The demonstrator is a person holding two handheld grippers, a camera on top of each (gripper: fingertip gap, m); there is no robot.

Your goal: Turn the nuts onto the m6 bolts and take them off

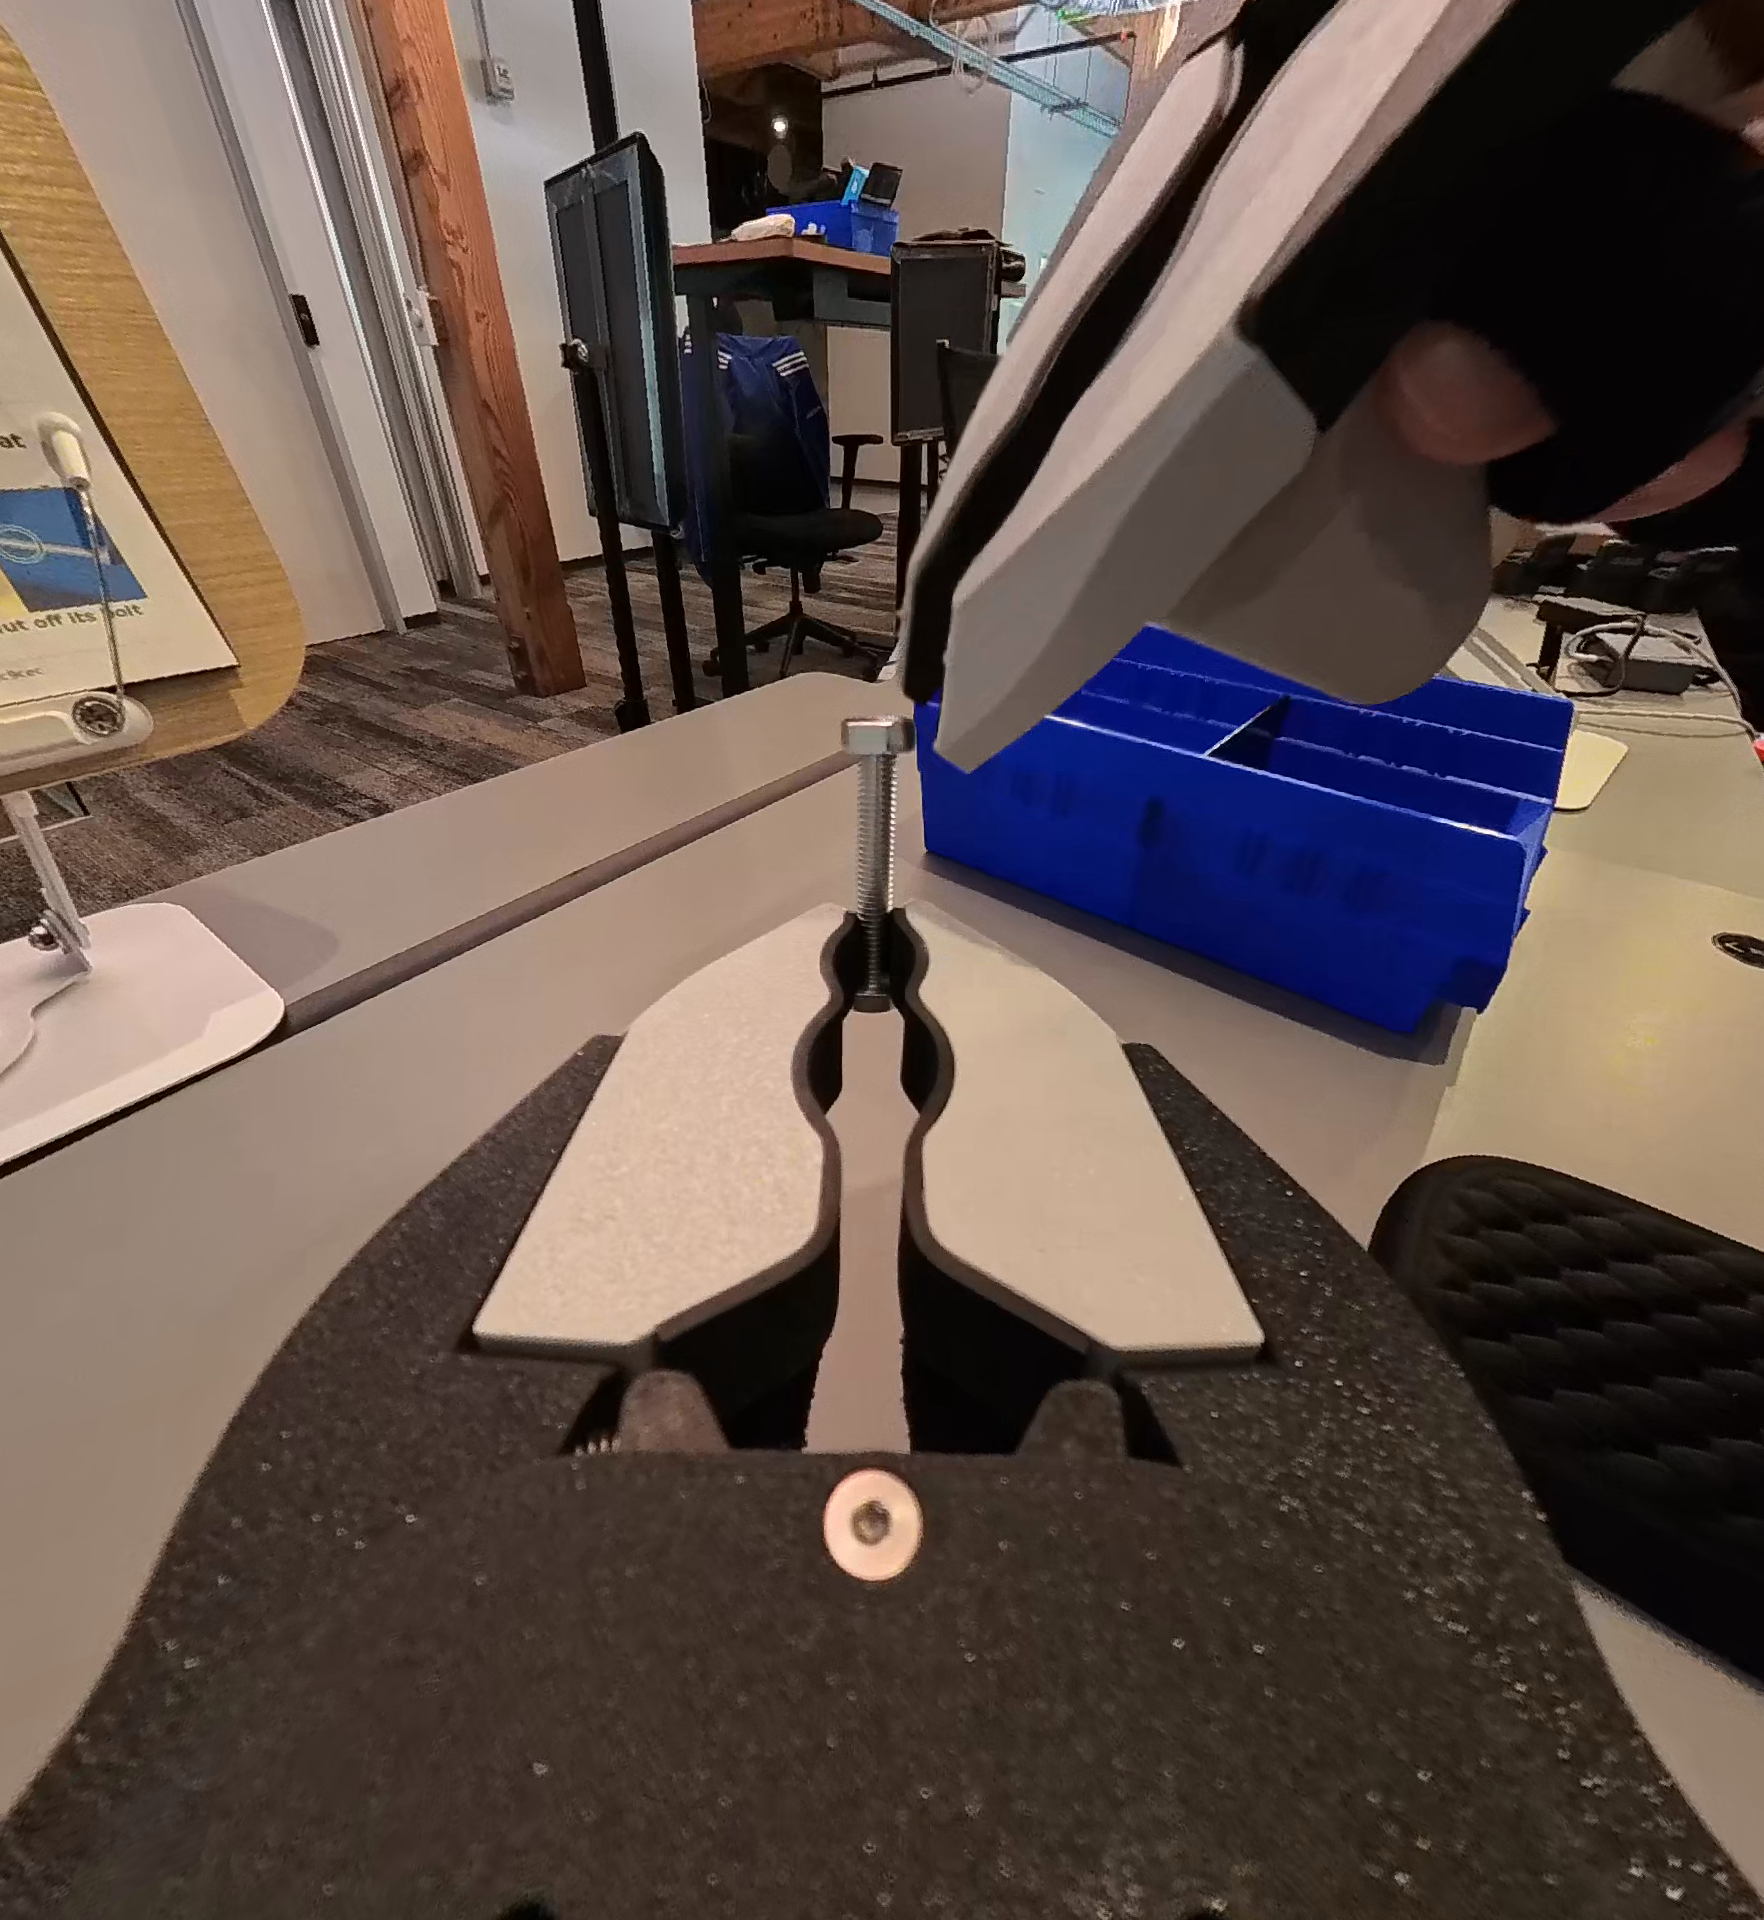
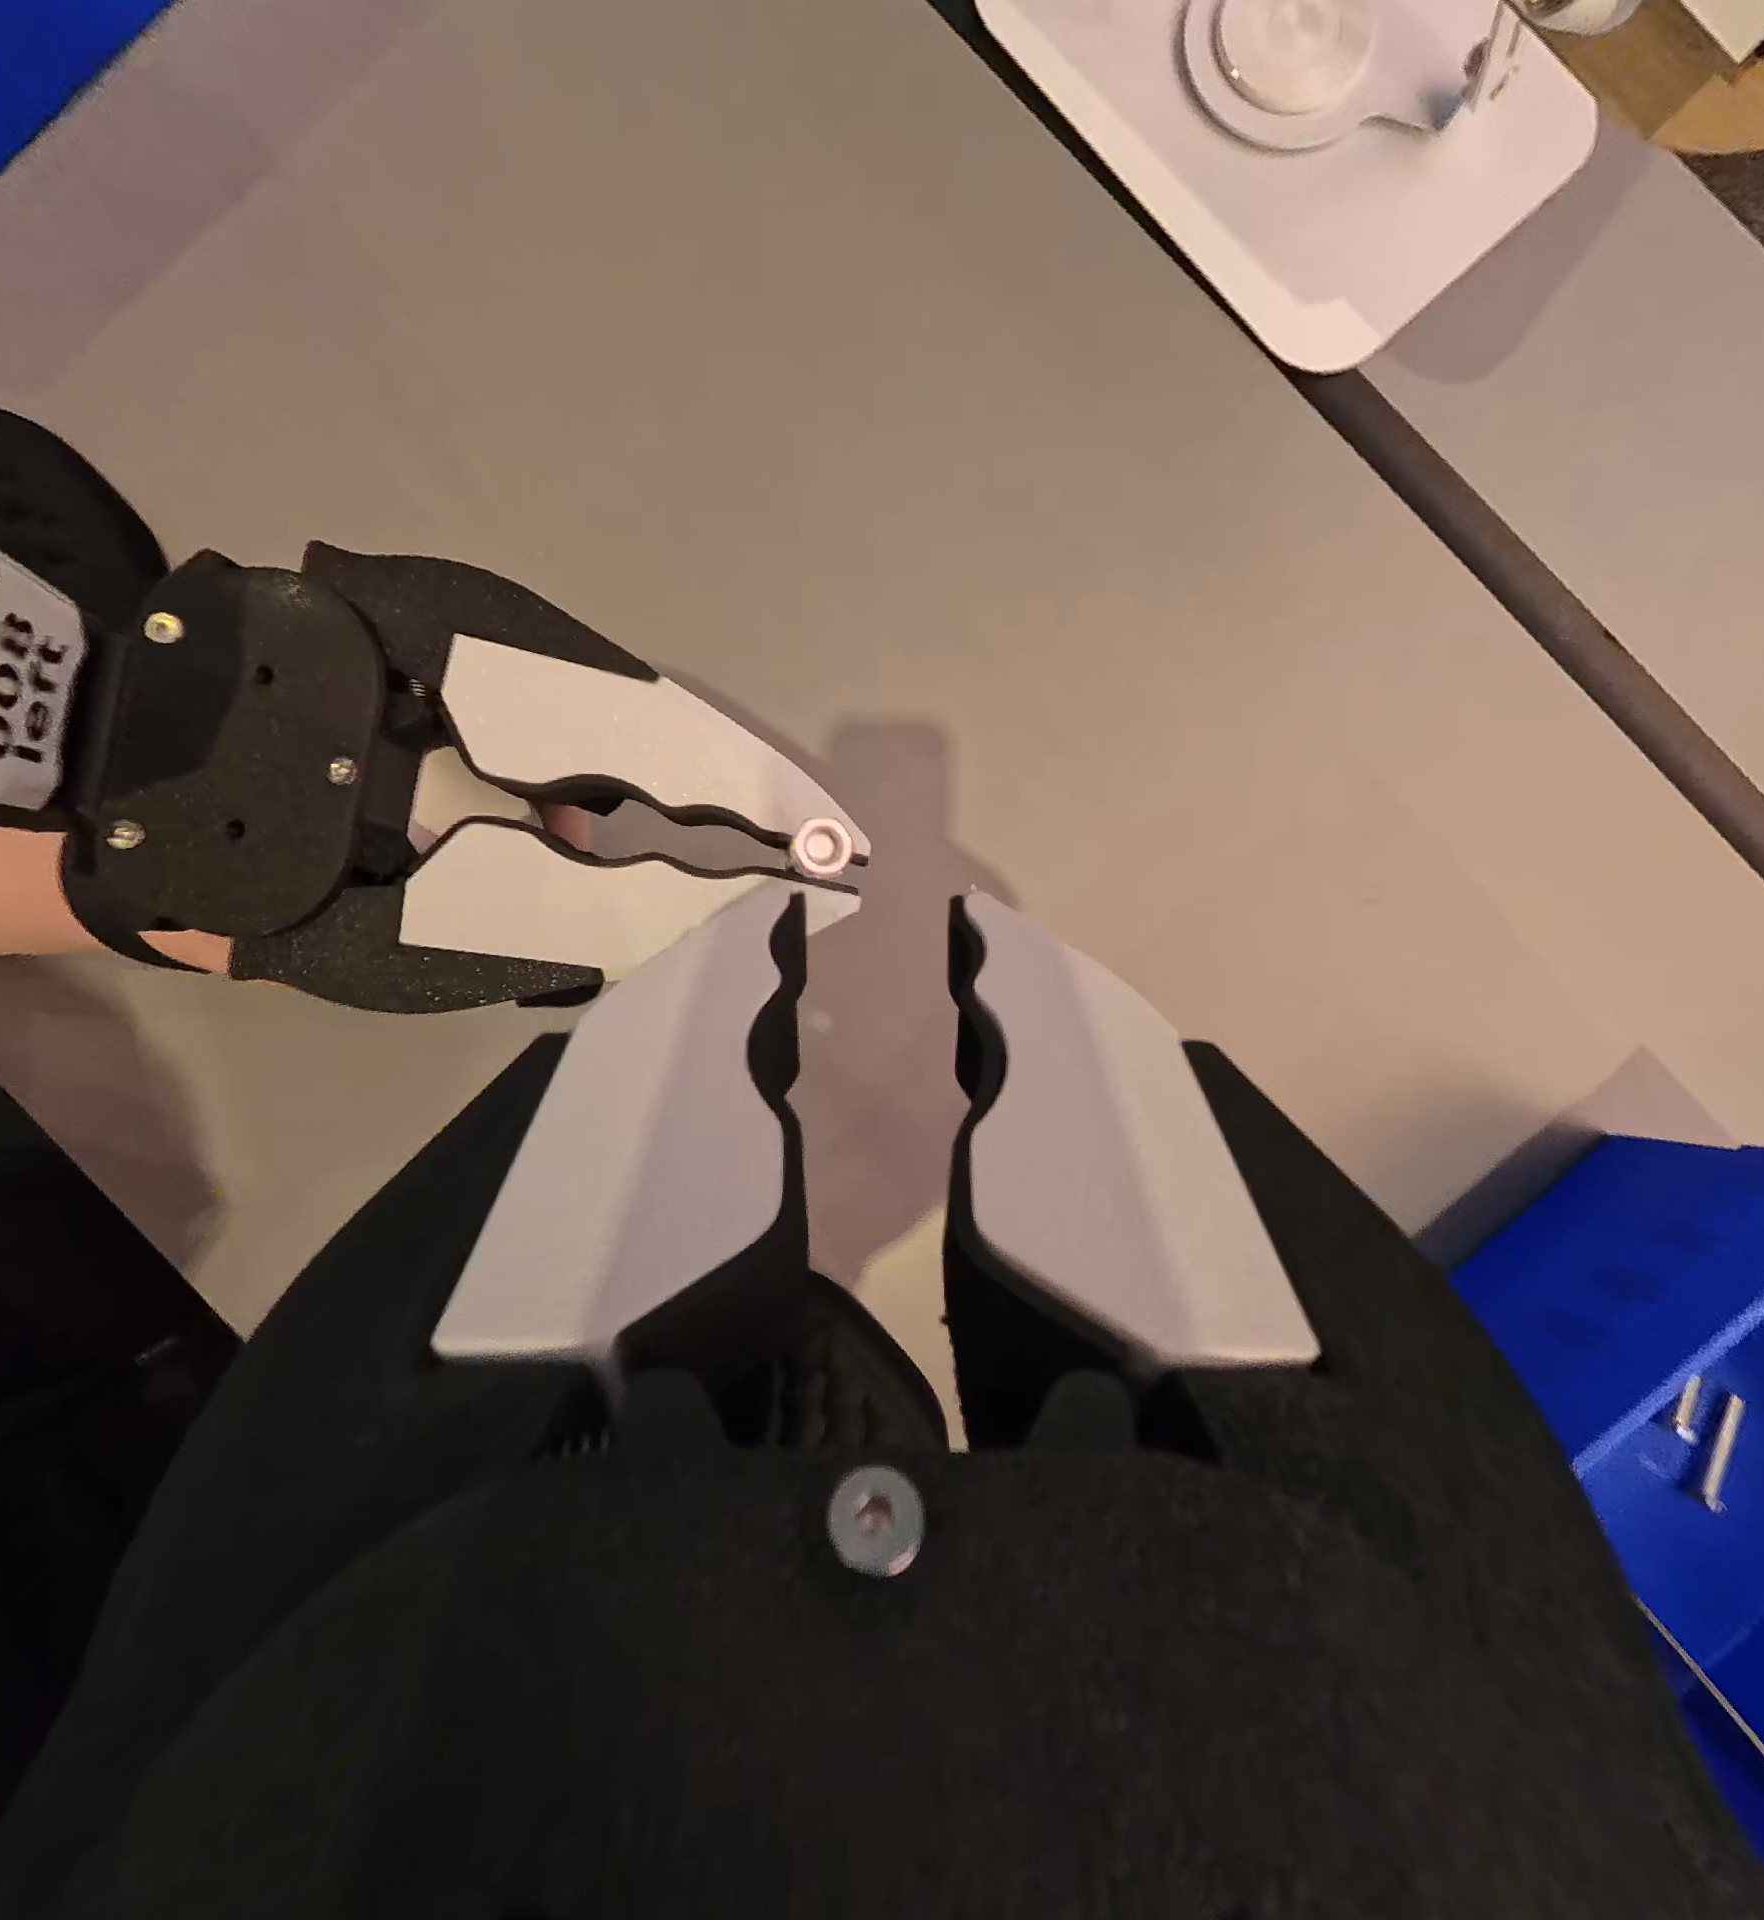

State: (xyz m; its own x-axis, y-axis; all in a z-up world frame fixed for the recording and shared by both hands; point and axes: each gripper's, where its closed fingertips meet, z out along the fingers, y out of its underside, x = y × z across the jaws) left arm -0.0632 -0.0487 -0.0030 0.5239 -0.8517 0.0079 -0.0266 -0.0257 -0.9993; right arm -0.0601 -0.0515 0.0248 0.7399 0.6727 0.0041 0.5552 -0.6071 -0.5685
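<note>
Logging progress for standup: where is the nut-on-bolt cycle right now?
Done: left gripper clamps the bolt upright, nut at its top. In hand: right gripper, open and empty, beside the nut. Left: whichever way that nut turns next, plus loose bolts in the blue bin.

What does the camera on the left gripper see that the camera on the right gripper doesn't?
Only the left wrist view shows the bolt's long threaded stem standing upright, the clipboard stand and the office chair behind.

Only the right wrist view shows the loose bolts lying in the blue bin, and the right gripper open with nothing in it.

Both show the left gripper shut on the bolt, a nut at its top, and the grey table.
</note>
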